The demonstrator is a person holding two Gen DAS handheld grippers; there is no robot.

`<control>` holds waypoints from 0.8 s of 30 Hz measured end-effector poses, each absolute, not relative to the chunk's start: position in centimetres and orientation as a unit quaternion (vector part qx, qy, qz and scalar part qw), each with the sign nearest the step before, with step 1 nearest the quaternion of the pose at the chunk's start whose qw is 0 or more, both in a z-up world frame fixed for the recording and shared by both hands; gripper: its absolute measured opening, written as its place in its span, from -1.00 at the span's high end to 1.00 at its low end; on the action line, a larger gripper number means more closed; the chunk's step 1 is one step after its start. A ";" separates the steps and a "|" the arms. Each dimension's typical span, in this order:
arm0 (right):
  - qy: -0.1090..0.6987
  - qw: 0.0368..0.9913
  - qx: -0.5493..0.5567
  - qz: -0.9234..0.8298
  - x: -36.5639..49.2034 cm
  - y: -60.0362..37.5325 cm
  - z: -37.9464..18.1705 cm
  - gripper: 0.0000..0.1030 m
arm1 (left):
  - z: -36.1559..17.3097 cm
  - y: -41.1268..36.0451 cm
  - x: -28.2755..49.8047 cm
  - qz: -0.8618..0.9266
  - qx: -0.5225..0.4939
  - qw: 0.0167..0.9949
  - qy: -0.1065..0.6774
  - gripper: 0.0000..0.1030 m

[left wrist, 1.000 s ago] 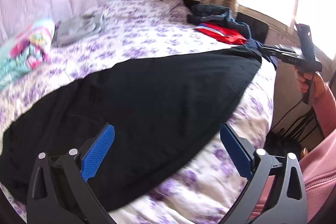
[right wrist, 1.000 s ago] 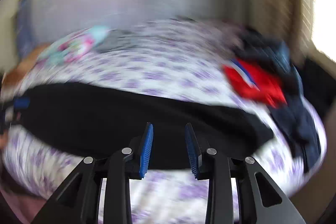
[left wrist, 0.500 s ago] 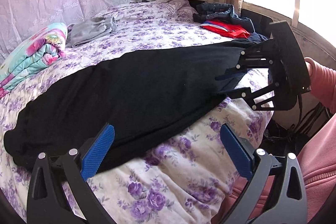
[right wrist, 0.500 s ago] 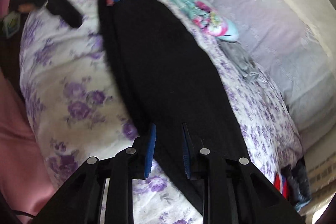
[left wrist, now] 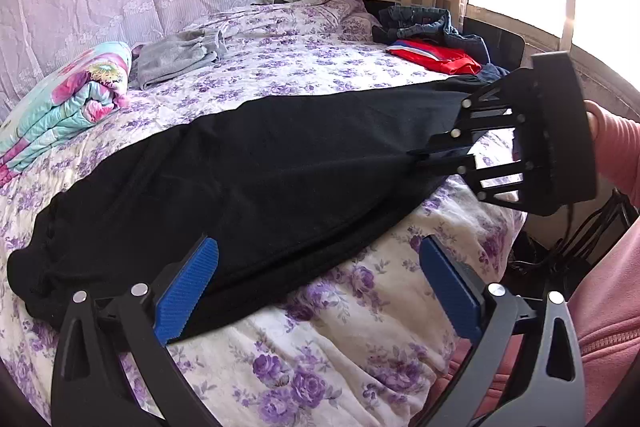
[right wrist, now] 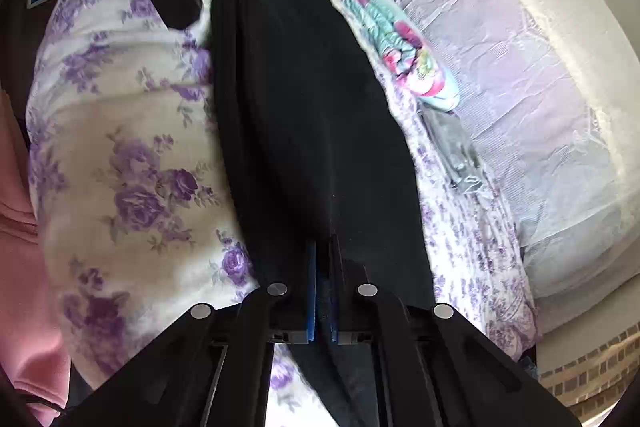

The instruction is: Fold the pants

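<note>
While one pair of black pants lies stretched across the bed, the right gripper pinches its end; the left gripper hovers, jaws spread.

A floral bed carries black pants, folded blanket, grey garment, clothes pile

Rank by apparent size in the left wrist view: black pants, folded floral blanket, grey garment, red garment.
1. black pants
2. folded floral blanket
3. grey garment
4. red garment
The farther garments probably look smaller than they are.
</note>
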State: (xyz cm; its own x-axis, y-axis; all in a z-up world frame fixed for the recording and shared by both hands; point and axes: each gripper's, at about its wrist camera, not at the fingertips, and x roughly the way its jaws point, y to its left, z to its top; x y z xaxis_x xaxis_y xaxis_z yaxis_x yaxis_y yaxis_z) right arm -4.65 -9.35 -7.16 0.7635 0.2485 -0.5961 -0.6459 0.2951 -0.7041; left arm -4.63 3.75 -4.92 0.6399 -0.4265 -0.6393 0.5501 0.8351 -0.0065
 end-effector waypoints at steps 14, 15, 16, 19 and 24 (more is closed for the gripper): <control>0.208 0.768 -0.507 0.330 -6.1 -10.1 -7.5 0.66 | -6.6 4.8 -3.0 -0.244 0.107 0.892 0.364 -0.91; 0.213 0.776 -0.488 0.338 -5.8 -10.3 -6.8 0.55 | -6.2 4.9 -3.2 -0.246 0.106 0.894 0.359 -0.91; 0.219 0.789 -0.460 0.343 -5.5 -10.6 -5.9 0.52 | -5.8 5.2 -3.3 -0.249 0.100 0.897 0.353 -0.91; 0.246 0.825 -0.377 0.342 -3.6 -11.9 -4.1 0.51 | -4.2 5.7 -2.7 -0.264 0.060 0.904 0.332 -0.91; 0.375 0.843 -0.268 0.277 0.9 -15.9 -5.9 0.52 | -6.9 5.5 1.0 -0.233 0.042 0.883 0.405 -0.91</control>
State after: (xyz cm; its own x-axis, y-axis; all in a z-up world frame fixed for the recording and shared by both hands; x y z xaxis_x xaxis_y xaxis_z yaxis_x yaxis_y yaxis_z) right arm 0.89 -15.88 -5.88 0.5644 0.2660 -0.7815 -0.6687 0.7024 -0.2439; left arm 1.03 5.52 -6.88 0.5629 -0.3770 -0.7355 0.4447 0.8883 -0.1149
